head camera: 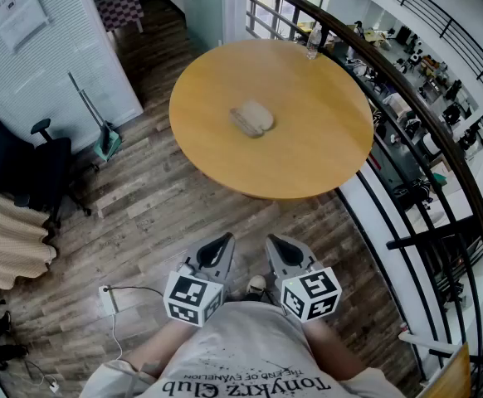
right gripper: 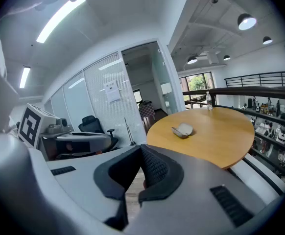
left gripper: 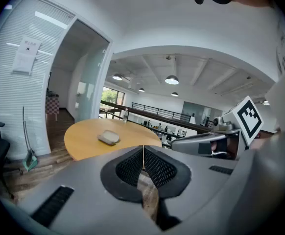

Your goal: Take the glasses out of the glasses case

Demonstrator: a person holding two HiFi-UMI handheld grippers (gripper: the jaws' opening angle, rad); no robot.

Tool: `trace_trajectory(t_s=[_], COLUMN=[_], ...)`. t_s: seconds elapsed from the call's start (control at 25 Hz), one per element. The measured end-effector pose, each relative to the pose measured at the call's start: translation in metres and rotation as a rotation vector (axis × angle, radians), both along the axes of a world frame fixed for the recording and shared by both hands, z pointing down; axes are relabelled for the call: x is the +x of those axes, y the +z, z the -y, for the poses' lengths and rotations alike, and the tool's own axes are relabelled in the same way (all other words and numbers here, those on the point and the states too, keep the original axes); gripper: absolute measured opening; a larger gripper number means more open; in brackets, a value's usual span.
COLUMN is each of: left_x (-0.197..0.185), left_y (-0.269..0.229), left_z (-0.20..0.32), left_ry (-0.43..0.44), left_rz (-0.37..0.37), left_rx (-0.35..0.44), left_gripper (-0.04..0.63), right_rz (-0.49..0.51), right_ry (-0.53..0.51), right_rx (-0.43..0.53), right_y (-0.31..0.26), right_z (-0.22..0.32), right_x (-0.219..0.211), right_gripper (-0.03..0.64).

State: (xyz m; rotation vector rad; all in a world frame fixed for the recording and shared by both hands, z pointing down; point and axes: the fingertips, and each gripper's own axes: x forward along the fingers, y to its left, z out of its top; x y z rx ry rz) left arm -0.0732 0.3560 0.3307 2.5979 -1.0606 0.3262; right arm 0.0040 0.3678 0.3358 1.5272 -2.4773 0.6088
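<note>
Glasses case (head camera: 251, 118): lying at the middle of the table (head camera: 324, 168), long axis running crosswise, straight ahead.
Left gripper (head camera: 223, 242): hovering well short of the table, jaws pressing together, empty.
Right gripper (head camera: 275, 242): hovering alongside, jaws meeting, empty, sitting equally far.

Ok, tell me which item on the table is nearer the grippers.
The glasses case, lying near the middle of the table; the water bottle stands upright at its far edge.

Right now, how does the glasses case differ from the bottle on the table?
Pose: the glasses case lies flat, while the bottle stands upright.
Place: the glasses case sits near the middle of the table, and the bottle is at its far edge.
Look: the glasses case is low, rounded and pale, and the bottle is tall, narrow and clear.
Shared: both rest on the table, well apart from each other.
</note>
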Motion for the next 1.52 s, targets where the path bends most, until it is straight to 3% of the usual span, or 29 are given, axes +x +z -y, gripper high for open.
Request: trace_trajectory(t_s=[0.48, 0.68, 1.24, 1.52], left_x=[0.0, 0.01, 0.048, 0.046], left_y=[-0.002, -0.003, -0.01, 0.0], left_z=[0.0, 0.0, 0.0, 0.026], left_ry=[-0.009, -0.013, -0.076, -0.092], left_rz=[0.012, 0.026, 0.006, 0.018], left_rx=[-0.001, -0.002, -0.021, -0.037], left_gripper=[0.026, 0.026, 0.026, 0.026], right_rz=[0.026, 0.119, 0.119, 0.131], right_ry=[0.003, 0.034, -0.079, -0.094], right_rx=[-0.006, -0.013, -0.033, -0.071], right_y=[0.0, -0.003, 0.004, 0.019], right_z=[-0.002, -0.001, -0.012, 0.015], right_x=[0.003, 0.017, 0.055, 0.058], right_gripper=[0.025, 0.025, 0.025, 0.025])
